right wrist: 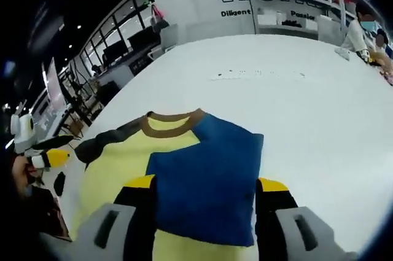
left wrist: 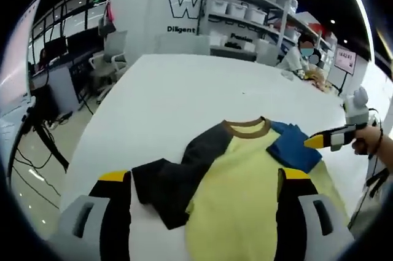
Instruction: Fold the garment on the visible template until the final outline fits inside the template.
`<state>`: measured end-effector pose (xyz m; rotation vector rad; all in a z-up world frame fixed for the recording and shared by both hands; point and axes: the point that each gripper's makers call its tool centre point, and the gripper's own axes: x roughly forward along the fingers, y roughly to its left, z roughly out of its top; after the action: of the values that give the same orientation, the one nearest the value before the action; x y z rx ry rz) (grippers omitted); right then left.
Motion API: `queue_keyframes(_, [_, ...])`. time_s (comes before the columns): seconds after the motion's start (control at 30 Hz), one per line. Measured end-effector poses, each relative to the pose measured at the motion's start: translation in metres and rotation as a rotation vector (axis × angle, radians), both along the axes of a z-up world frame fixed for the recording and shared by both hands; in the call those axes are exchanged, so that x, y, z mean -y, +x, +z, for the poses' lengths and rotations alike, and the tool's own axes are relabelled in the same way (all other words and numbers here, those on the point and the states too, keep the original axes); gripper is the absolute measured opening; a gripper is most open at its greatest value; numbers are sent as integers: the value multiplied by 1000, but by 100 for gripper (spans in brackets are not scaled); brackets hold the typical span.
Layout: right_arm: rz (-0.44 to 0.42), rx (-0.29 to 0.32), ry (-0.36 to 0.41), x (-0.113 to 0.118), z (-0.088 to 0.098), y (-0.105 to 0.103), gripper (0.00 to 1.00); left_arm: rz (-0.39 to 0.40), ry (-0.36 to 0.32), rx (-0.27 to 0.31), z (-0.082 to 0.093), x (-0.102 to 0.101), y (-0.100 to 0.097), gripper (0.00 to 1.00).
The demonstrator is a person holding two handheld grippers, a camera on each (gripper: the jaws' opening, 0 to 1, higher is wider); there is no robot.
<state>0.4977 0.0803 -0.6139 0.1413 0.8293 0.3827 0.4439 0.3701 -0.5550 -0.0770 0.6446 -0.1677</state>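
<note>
The left gripper (left wrist: 206, 178) is held low and level, its two black jaws with yellow tips spread wide apart. The right gripper (right wrist: 206, 184) is likewise held with its jaws parted wide. In the left gripper view, the right gripper is seen entering from the right edge, gripped by a hand (left wrist: 368, 141) with the forearm running off-frame.

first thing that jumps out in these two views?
The yellow shirt with a brown collar, flat on the white table. Its blue sleeve lies folded across the body between the right gripper's open jaws; the dark sleeve sprawls toward the left gripper.
</note>
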Motion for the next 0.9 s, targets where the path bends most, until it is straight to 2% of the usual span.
queue_keyframes(0.07, [-18,3,23,5,-1,1,57,-26,3,-9,0,5,-4,99])
queue_keyframes(0.13, [-44,11,80,8,-1,4,52,-52,10,-12,2,10,-9,99])
queue_keyframes(0.23, [-53,15,79,16,-4,4,43,-72,23,-9,3,13,-13,99])
queue_keyframes(0.3, [-77,-7,103,19,-8,4,39,-85,19,-12,4,17,-17,99])
queue_keyframes(0.37, [-81,-7,104,21,-10,4,36,-98,20,-21,4,20,-20,99])
queue_keyframes(0.6, [-84,-15,70,28,-17,0,9,-127,34,-39,-4,20,-23,99])
queue_keyframes(0.67, [-91,-20,82,31,-19,0,6,-134,47,-83,-12,19,-27,99])
queue_keyframes(0.77, [-91,-16,82,30,-17,-2,4,-148,54,-80,-13,23,-28,99])
queue_keyframes(0.9, [-56,16,30,31,-10,-3,3,-165,50,-76,-10,28,-30,99])
